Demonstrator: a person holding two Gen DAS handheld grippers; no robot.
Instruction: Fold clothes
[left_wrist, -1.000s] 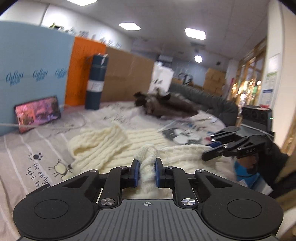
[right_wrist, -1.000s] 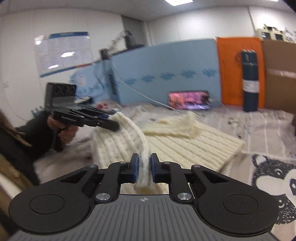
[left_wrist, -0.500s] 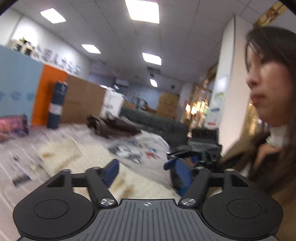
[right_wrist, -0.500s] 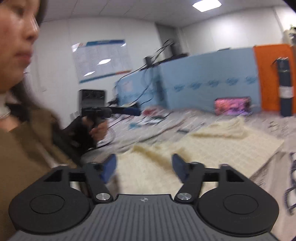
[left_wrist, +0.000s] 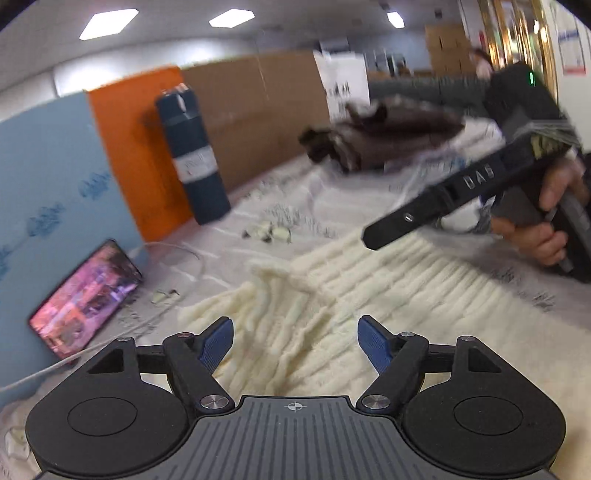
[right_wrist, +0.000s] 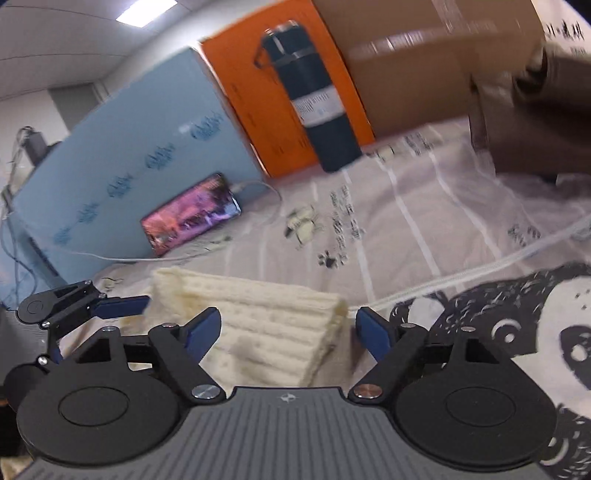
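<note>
- The phone (left_wrist: 83, 295) leans lit against the blue board (left_wrist: 44, 192) at the far left, its white cable (right_wrist: 110, 256) trailing over the bed sheet (right_wrist: 406, 229); the cable could snag a swept sleeve.
- The left gripper (left_wrist: 295, 341) hangs with its blue pads spread wide, holding nothing, just above the rumpled part of the cream sweater (left_wrist: 332, 295).
- The sweater lies on the sheet, partly folded. It looks like thick, soft, floppy cable knit: light, not slippery, likely to sag and stretch, so best pinched at a doubled edge or corner.
- The dark bottle (right_wrist: 314, 96) stands well behind it, clear of the work.
- The right gripper (right_wrist: 288, 330) is likewise spread and empty, poised over the sweater's folded corner.
- A brown garment (left_wrist: 380, 140) lies heaped far right, well apart.
</note>
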